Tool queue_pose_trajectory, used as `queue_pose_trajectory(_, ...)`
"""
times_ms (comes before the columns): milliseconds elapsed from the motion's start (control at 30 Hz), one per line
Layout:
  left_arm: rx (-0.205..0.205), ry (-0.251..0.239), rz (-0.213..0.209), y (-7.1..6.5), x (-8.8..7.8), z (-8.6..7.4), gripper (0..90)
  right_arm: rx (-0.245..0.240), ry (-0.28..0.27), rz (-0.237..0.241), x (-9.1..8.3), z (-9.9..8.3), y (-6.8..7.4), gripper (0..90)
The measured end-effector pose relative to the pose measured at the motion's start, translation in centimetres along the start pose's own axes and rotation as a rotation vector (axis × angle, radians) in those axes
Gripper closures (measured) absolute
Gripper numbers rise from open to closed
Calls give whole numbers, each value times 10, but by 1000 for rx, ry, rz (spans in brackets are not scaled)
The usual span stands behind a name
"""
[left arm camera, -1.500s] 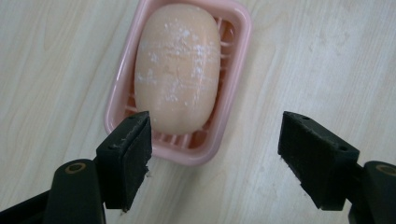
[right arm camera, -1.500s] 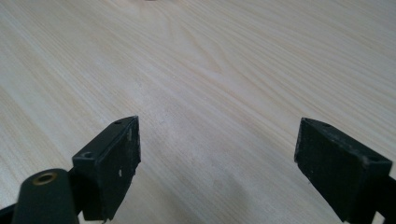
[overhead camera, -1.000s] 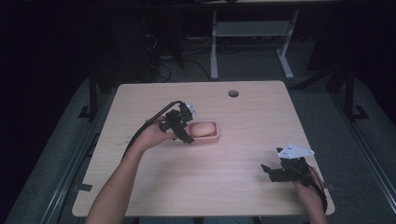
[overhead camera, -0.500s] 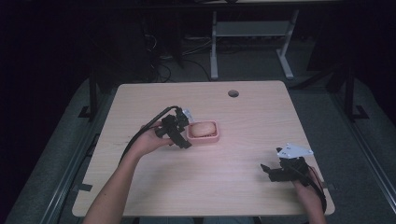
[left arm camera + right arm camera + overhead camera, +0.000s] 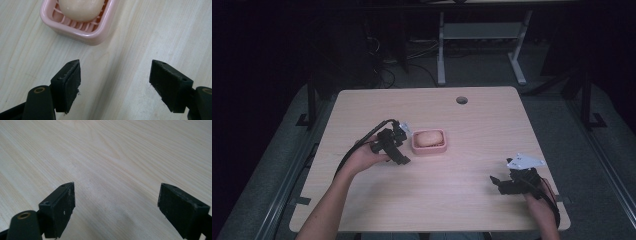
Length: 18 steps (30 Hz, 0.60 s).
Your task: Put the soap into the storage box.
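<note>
Two black claws (image 5: 115,82) (image 5: 116,208) gape over grained wood beside a slatted pink soap dish (image 5: 75,25).

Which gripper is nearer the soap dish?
The left gripper, just left of the pink soap dish; the right gripper sits by the table's near right corner.

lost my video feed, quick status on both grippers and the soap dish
Left gripper open, empty, just short of the pink soap dish. Soap bar sits in the dish. Right gripper open, empty, over bare table. Nothing in the way.
</note>
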<state>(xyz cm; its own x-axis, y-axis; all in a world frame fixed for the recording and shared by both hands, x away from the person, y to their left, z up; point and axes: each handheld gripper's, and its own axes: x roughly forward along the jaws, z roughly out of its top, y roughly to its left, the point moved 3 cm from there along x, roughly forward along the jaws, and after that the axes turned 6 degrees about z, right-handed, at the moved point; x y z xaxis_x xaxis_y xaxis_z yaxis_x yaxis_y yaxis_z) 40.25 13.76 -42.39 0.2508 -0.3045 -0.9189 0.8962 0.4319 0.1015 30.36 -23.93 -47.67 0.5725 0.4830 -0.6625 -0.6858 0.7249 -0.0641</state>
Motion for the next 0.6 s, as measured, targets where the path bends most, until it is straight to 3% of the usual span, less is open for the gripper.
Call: queue_pose_trajectory(600,-29,-30,5,-11,-7,-23,251,0,12,-5,-1,-1,1,138)
